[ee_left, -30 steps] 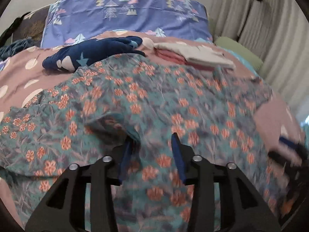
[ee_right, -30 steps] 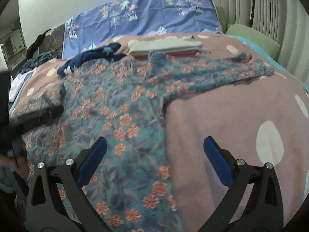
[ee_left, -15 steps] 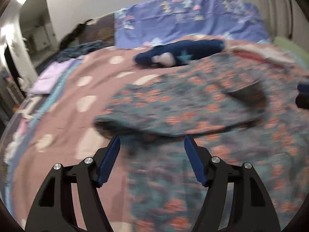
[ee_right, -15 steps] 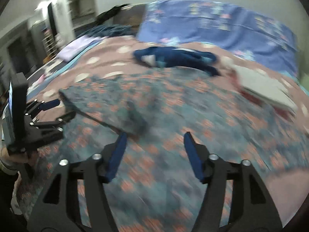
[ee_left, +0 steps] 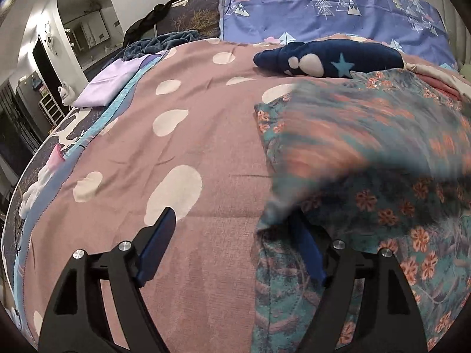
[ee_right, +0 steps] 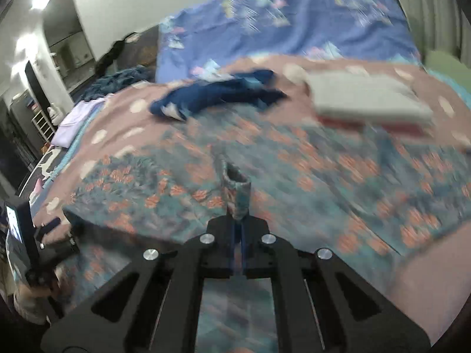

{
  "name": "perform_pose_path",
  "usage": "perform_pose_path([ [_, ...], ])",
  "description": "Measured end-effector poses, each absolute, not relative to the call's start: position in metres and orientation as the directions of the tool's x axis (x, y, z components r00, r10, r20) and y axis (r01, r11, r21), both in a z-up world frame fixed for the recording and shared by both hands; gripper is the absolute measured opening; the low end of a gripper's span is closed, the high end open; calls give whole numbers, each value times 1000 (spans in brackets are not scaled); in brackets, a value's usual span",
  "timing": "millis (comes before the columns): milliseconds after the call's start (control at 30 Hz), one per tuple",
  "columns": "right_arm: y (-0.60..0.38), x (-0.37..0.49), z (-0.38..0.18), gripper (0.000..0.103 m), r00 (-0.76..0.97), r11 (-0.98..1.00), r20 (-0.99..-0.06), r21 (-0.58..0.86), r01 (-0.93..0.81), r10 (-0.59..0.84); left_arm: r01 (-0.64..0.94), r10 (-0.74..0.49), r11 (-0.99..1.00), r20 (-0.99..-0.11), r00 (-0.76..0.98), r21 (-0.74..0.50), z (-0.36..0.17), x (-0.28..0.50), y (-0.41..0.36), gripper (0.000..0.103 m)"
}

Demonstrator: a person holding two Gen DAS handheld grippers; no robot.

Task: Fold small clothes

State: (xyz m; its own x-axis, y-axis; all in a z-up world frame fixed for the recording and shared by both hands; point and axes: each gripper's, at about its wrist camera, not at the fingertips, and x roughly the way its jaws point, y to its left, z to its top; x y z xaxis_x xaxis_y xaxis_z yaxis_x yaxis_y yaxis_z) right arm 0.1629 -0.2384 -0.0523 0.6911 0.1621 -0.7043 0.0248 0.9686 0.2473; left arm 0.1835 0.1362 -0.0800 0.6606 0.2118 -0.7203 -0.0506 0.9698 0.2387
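A teal floral garment (ee_left: pixel 382 153) with orange flowers lies spread on the pink dotted bed cover; it also shows in the right wrist view (ee_right: pixel 294 161). My left gripper (ee_left: pixel 232 244) is open at the garment's left edge, its right finger under a blurred lifted flap. My right gripper (ee_right: pixel 238 229) is shut on a pinched fold of the garment (ee_right: pixel 237 191), which stands up between the jaws. The left gripper unit shows at the lower left of the right wrist view (ee_right: pixel 44 235).
A dark blue star-print garment (ee_left: pixel 329 58) lies behind the floral one. A folded grey and red stack (ee_right: pixel 368 100) sits at the back right. A blue tree-print pillow (ee_left: pixel 323 6) lies at the head. Lilac cloth (ee_left: pixel 109 85) lies at the bed's left edge.
My right gripper has closed on a fold of the floral garment. My left gripper has opened wider and shifted left to the garment's edge. A flap of the garment is moving.
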Motion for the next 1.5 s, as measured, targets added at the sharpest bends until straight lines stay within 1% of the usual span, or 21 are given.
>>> perform_pose_path([
  [33,-249,158,-61,9,664,962,-726,271,35,180,-50,216,968,-718,661,246,-81,183,135,79],
  [67,-258,153,-70,15,640,953,-742,300,46,202,-49,221,966,-715,663,253,-81,183,133,79],
  [200,-285,143,-88,49,644,905,-717,415,87,267,-49,226,964,-713,664,260,-81,182,131,79],
  [300,-293,154,-87,55,655,874,-688,478,86,312,-50,222,966,-716,661,254,-83,182,131,80],
  [400,-292,182,-89,57,630,856,-687,512,65,363,-55,230,964,-716,660,259,-84,182,130,81],
  [567,-274,232,-91,56,627,901,-712,433,35,318,-56,230,964,-716,659,259,-85,182,130,81],
  [633,-263,249,-90,30,616,927,-734,376,19,285,-56,232,964,-715,659,261,-85,182,130,81],
  [667,-255,252,-89,4,598,943,-756,332,-1,267,-56,231,964,-716,659,259,-85,182,131,81],
  [733,-250,247,-80,5,609,957,-755,290,-19,241,-57,226,966,-717,659,252,-85,182,131,82],
  [833,-274,220,-53,5,746,955,-654,284,88,126,-60,216,970,-720,660,236,-86,182,134,82],
  [900,-300,218,-62,8,730,936,-680,298,187,71,-60,212,971,-722,659,230,-86,182,135,83],
  [933,-307,220,-70,10,702,931,-709,299,210,69,-60,212,971,-722,659,230,-86,182,135,83],
  [967,-313,223,-81,19,665,924,-743,299,236,70,-61,213,971,-721,660,231,-86,182,135,83],
  [1000,-320,221,-89,20,651,914,-755,317,254,81,-61,212,971,-719,662,230,-86,181,135,83],
  [1100,-326,199,-81,34,720,889,-689,379,258,85,-55,185,978,-722,667,199,-82,178,140,82],
  [1167,-321,186,-70,34,744,902,-662,373,218,94,-39,151,985,-719,678,170,-78,173,143,74],
  [1233,-309,171,-56,34,757,921,-632,375,108,169,9,81,993,-712,697,122,-70,161,145,45],
  [1333,-287,157,-52,33,718,924,-630,379,-49,297,57,-6,997,-701,713,49,-53,144,143,15],
  [1433,-273,170,-85,31,631,968,-752,250,6,190,104,-80,995,-647,758,-2,-27,135,130,14],
  [1467,-273,176,-100,25,608,969,-774,247,34,176,135,-118,991,-632,766,-21,-20,138,121,14],
  [1500,-277,176,-110,25,636,960,-752,274,58,176,153,-133,988,-629,766,-23,-18,142,113,14],
])
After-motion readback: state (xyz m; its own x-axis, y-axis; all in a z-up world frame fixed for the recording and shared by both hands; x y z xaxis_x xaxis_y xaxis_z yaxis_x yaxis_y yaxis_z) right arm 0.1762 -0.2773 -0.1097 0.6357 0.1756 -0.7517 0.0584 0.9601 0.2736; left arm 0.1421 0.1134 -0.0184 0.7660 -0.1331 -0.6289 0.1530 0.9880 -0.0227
